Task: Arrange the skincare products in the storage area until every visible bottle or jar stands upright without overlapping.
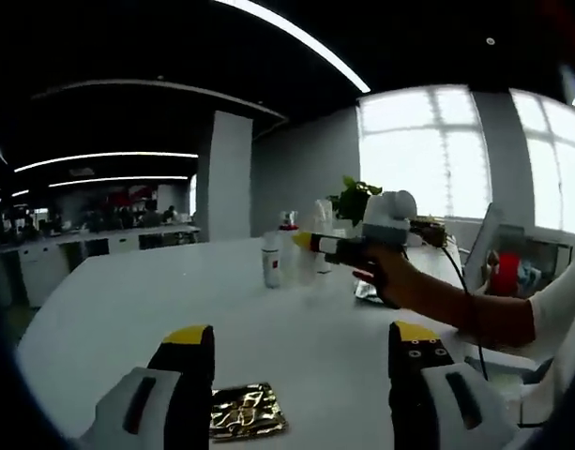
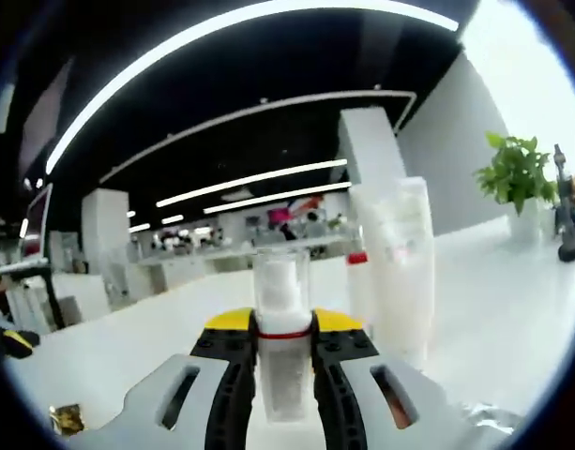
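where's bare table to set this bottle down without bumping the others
The white table is bare between the gold foil packet and the white bottle with the red label, and out toward its left edge. It is crowded around the bottle cluster, where the right hand-held gripper holds a small bottle.

No wording can be read anywhere. The white bottle [image 1: 271, 260] on the desk [image 1: 128, 309], ahead of the left jaws, bears a red mark too small to make out.
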`<state>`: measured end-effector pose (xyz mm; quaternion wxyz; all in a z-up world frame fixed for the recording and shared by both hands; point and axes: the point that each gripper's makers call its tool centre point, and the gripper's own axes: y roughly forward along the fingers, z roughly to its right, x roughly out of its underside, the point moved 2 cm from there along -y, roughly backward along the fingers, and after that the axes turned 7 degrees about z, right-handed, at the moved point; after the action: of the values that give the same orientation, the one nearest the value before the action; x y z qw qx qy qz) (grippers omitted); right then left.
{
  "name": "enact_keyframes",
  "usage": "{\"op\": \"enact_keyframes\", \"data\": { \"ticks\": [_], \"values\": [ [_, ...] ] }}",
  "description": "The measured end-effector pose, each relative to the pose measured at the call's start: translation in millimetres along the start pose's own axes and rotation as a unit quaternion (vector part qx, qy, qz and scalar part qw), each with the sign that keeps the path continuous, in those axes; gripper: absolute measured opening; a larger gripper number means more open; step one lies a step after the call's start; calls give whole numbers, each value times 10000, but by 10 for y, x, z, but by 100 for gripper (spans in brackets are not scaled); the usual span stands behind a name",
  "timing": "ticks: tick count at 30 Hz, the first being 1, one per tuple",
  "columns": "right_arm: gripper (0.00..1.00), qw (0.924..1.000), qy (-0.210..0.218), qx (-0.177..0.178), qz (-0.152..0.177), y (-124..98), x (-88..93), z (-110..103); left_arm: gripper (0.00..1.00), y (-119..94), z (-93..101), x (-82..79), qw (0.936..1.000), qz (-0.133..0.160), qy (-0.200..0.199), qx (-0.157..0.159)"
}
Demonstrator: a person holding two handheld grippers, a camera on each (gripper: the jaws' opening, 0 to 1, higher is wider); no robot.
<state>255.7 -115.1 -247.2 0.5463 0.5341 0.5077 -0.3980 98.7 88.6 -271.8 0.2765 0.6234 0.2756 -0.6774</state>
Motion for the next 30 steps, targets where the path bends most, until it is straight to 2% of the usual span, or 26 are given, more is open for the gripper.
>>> {"op": "enact_keyframes", "data": {
  "ticks": [7,10,13,17,19,23,30],
  "values": [
    [20,9998,-141,38,-126,66,180,24,83,-36,-57,46,9996,-106,218,-151],
    [20,9996,-55,206,-169,278,246,139,89,-37,-104,77,9992,-164,232,-272],
    [20,9993,-115,259,-247,296,308,167,92,-41,-130,87,9992,-162,167,-318],
    [20,9990,-231,315,-211,273,300,183,95,-56,-139,66,9994,-60,91,-337],
    [20,9987,-356,316,-194,341,284,180,95,-57,-136,37,9995,29,29,-327],
    [20,9976,-530,365,-237,360,306,173,95,-56,-140,27,9995,46,21,-326],
    [21,9970,-545,468,-278,345,314,185,94,-62,-137,44,9995,1,56,-295]
  ]
}}
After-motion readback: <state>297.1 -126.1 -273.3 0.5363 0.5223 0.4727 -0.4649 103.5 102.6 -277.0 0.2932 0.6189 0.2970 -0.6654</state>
